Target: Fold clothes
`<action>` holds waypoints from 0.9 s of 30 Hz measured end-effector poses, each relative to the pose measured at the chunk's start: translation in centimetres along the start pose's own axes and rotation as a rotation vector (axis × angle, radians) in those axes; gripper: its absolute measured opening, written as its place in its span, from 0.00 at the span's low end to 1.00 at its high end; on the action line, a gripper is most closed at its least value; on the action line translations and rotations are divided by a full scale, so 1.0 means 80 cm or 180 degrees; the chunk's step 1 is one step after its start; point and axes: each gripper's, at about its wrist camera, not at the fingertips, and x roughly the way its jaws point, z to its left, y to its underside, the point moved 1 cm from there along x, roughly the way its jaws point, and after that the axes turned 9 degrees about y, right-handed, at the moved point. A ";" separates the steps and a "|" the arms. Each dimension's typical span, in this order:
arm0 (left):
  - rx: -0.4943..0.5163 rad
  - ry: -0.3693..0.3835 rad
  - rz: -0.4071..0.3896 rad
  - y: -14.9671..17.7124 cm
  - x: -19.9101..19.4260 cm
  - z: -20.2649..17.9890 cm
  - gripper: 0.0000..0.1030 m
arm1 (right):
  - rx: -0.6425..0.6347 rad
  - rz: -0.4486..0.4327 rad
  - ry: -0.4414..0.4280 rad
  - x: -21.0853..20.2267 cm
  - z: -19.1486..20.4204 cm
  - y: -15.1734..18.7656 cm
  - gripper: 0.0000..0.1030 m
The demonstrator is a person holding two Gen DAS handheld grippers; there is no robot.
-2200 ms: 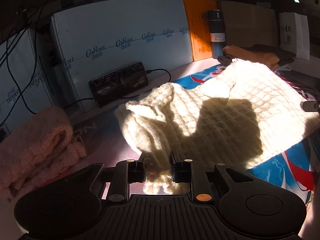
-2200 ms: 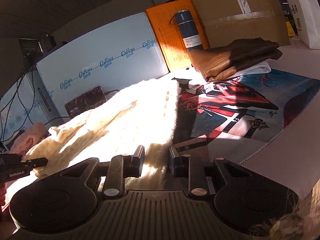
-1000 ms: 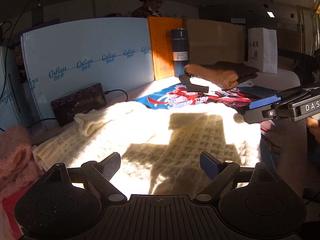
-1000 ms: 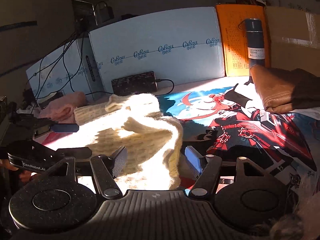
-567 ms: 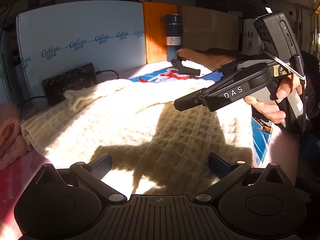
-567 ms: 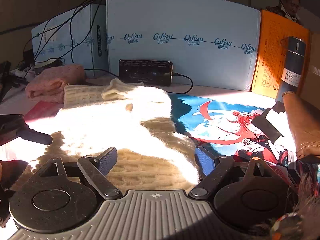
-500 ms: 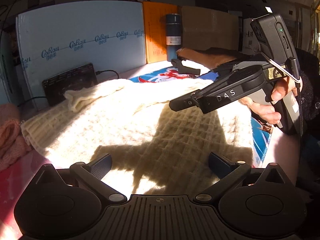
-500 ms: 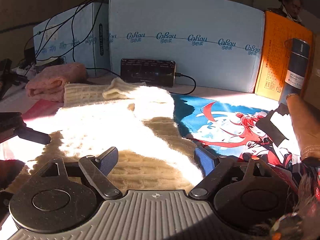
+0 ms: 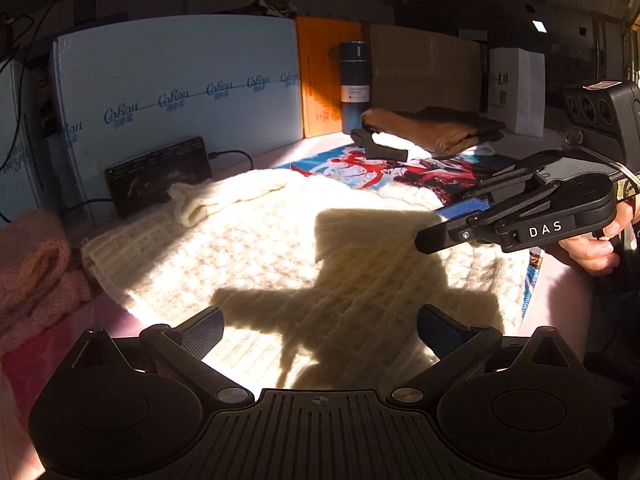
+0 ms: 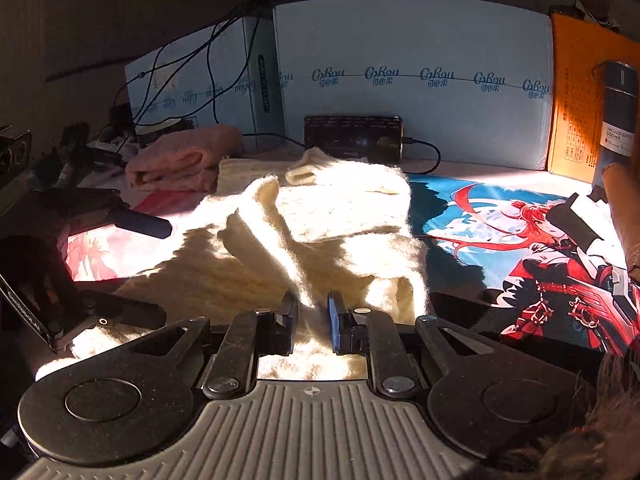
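Since half a second earlier, right gripper (image 10: 311, 322) had closed from wide apart to narrow, pinching a fold of the cream knit sweater (image 10: 320, 240); left gripper (image 9: 318, 330) had stayed wide.

Left wrist view: left gripper fingers spread wide, nothing between them, hovering over the cream knit sweater (image 9: 280, 256), which lay spread on the worktop (image 9: 560, 300) in strong sunlight with gripper shadows across it. Right gripper (image 9: 452, 224) came in from the right, held by a hand (image 9: 592, 248), tips over the sweater's right side. Pink knit garment (image 9: 32, 272) sat at the left edge. Behind: black device (image 9: 160, 172) with cable, blue flask (image 9: 354, 84), folded brown clothes (image 9: 432, 128) on the printed mat (image 9: 384, 168).

Right wrist view: right gripper fingers nearly together with sweater fabric bunched between them, the sweater rumpled and partly lifted ahead. Left gripper (image 10: 132, 264) showed at left, fingers apart, beside the sweater's edge. Pink knit garment (image 10: 184, 156) lay behind, printed mat (image 10: 520, 240) to the right.
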 end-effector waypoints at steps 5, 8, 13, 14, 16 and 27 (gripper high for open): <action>-0.0254 -0.0245 -0.0385 -0.027 -0.015 0.024 1.00 | 0.0060 -0.0227 -0.0145 -0.012 -0.005 -0.007 0.62; -0.0417 -0.0383 -0.0504 -0.047 -0.010 0.042 1.00 | 0.0290 -0.0049 -0.0395 -0.001 -0.016 -0.009 0.67; -0.0508 -0.0389 -0.0701 -0.092 0.012 0.081 1.00 | 0.0386 0.0051 -0.0658 0.005 -0.024 -0.020 0.67; -0.0568 -0.0367 -0.0754 -0.099 0.021 0.093 1.00 | 0.0405 -0.0068 -0.0692 0.000 -0.029 -0.029 0.68; -0.0926 -0.0347 -0.0804 -0.108 0.042 0.127 1.00 | 0.0440 -0.0295 -0.0608 0.001 -0.037 -0.050 0.80; -0.2006 -0.0040 -0.0658 -0.041 0.058 0.193 1.00 | 0.0872 -0.0024 -0.0081 0.176 -0.091 -0.116 0.80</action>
